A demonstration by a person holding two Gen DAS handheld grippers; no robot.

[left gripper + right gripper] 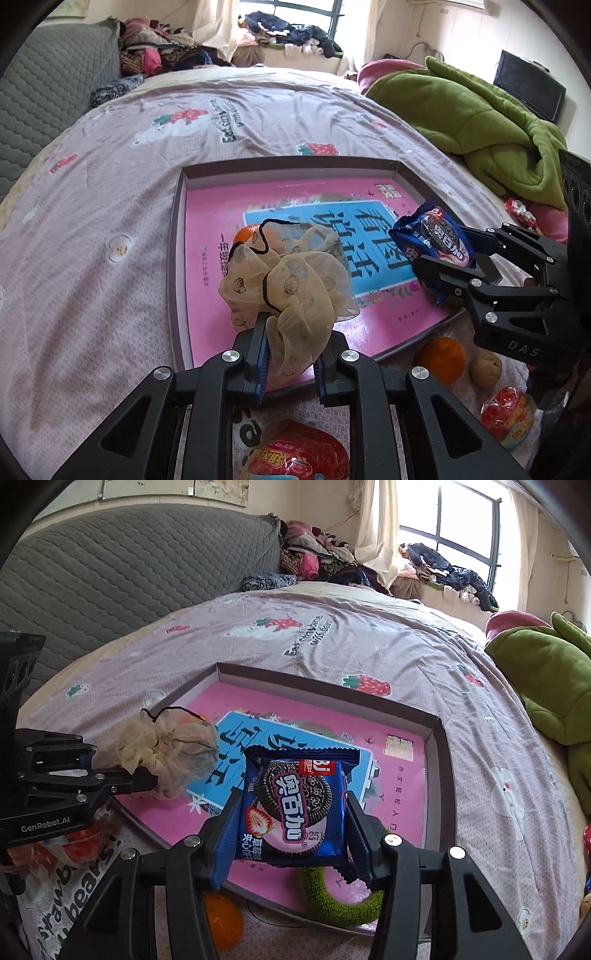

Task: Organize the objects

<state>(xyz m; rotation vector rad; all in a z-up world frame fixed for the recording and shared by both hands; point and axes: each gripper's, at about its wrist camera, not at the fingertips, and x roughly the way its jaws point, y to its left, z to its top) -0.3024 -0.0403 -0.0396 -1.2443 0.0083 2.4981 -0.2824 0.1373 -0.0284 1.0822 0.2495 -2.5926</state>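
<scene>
Left wrist view: left gripper (295, 328) nearly closed, blue ribbed pads (259, 363) pinching the lower folds of a sheer beige scrunchie (284, 273) with dark spots and black trim. Bulk of the fabric puffed up above the fingertips, held over the near left part of a dark-rimmed tray (176, 258). Inside the tray, a pink book (207, 221) with a blue title panel lying flat, and an orange (243, 234) half hidden behind the scrunchie. Just outside the near rim, on the strawberry-print bedsheet (110, 184): a second orange (439, 360), a brownish lumpy ball (485, 363) beside it, and two red snack packets (299, 456) (509, 413).

Right wrist view: right gripper (291, 801) about half open, both pads pressed against the side edges of a blue strawberry sandwich-cookie packet (299, 812), face toward the camera. Packet held upright above the near right part of the tray, over the book. Below it, a fuzzy green ring (343, 908) lying across the tray's near rim. Further right, a green blanket (546, 686) heaped on the bed.
</scene>
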